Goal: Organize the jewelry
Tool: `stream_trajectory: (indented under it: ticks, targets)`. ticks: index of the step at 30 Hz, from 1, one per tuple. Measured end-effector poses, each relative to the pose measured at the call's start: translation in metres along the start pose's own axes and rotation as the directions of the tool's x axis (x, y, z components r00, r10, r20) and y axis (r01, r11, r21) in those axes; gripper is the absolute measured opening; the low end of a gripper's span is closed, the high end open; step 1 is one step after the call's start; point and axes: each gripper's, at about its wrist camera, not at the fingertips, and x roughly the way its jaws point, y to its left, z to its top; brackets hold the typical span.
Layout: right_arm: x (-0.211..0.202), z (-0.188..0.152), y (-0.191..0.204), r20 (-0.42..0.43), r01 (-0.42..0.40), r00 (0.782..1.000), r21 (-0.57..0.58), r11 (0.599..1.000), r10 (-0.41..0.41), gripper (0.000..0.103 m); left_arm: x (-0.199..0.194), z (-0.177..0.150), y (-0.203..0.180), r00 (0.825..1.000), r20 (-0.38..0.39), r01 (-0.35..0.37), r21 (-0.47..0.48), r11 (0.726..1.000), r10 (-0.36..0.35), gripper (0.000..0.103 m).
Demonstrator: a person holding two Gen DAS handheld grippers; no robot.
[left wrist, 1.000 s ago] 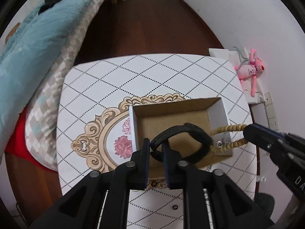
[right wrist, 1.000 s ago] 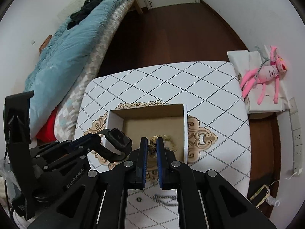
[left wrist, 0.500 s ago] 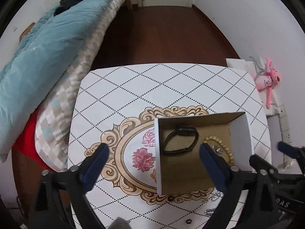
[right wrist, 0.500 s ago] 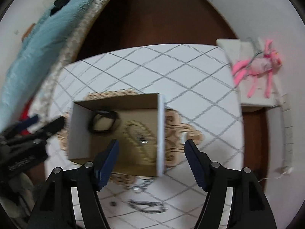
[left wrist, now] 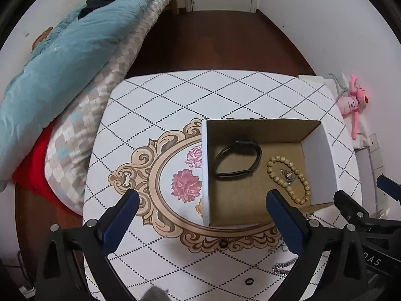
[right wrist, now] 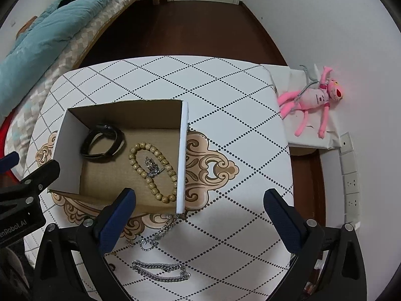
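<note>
in the box [right wrist: 184, 150] on the table [right wrist: 225, 87], watch [right wrist: 102, 143] lies left of bead bracelet [right wrist: 150, 168]; chains [right wrist: 160, 271] lie before it.

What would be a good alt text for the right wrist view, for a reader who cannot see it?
An open cardboard box on a patterned table holds a black watch and a wooden bead bracelet around a small silver piece. The open right gripper hovers near two silver chains lying outside the box; a pink plush toy lies at right.
</note>
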Motion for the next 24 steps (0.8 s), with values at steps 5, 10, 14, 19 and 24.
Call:
stream_trajectory:
  ticks: [5, 10, 14, 19, 24]
  targets:
    - [-0.028, -0.008, -0.002, 0.069, 0.017, 0.997, 0.018, 1.000, -0.018, 0.103, -0.025, -0.008, -0.001, 0.999, 0.038, 0.012, -0.008, 1.000, -0.012, 0.103]
    - [-0.062, -0.019, -0.005, 0.141, 0.027, 0.990, 0.029, 0.999, -0.031, 0.103, -0.057, -0.015, -0.001, 0.995, 0.103, 0.017, -0.008, 1.000, -0.016, 0.103]
    - [-0.094, -0.029, -0.007, 0.201, 0.026, 0.979, 0.039, 0.999, -0.034, 0.103, -0.084, -0.021, 0.001, 0.989, 0.145, 0.037, -0.010, 0.999, -0.035, 0.103]
    - [-0.132, -0.041, -0.011, 0.262, 0.013, 0.965, 0.053, 0.999, -0.027, 0.103, -0.117, -0.032, 0.002, 0.980, 0.193, 0.057, -0.006, 0.998, -0.055, 0.103]
    - [-0.168, -0.055, -0.013, 0.317, -0.009, 0.948, 0.070, 0.998, -0.014, 0.103, -0.142, -0.045, 0.007, 0.973, 0.218, 0.077, -0.019, 0.997, -0.071, 0.103]
